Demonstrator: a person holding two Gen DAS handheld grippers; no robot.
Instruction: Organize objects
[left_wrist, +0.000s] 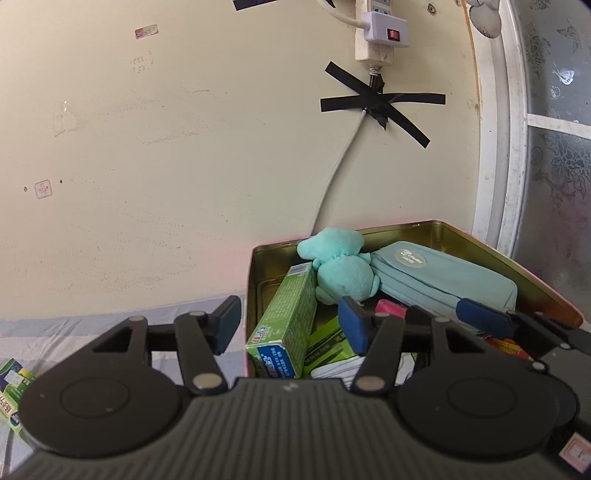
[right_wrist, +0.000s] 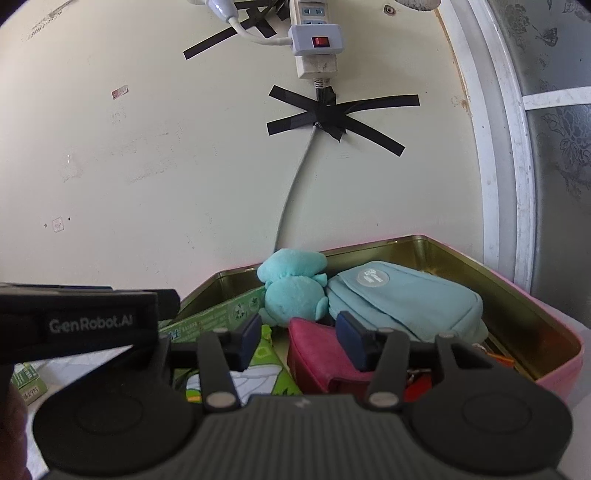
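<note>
Left claw (left_wrist: 290, 323) gapes empty astride the tin's (left_wrist: 480, 245) left wall, low in frame. Right claw (right_wrist: 301, 341) hangs open over a red pouch (right_wrist: 317, 354), perhaps not touching. In the tin: green box (left_wrist: 286, 325), plush (left_wrist: 341, 271), blue pouch (left_wrist: 443, 277).

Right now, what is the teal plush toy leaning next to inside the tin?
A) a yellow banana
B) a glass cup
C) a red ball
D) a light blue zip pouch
D: the teal plush toy sits right beside the light blue zip pouch at the tin's back.
</note>
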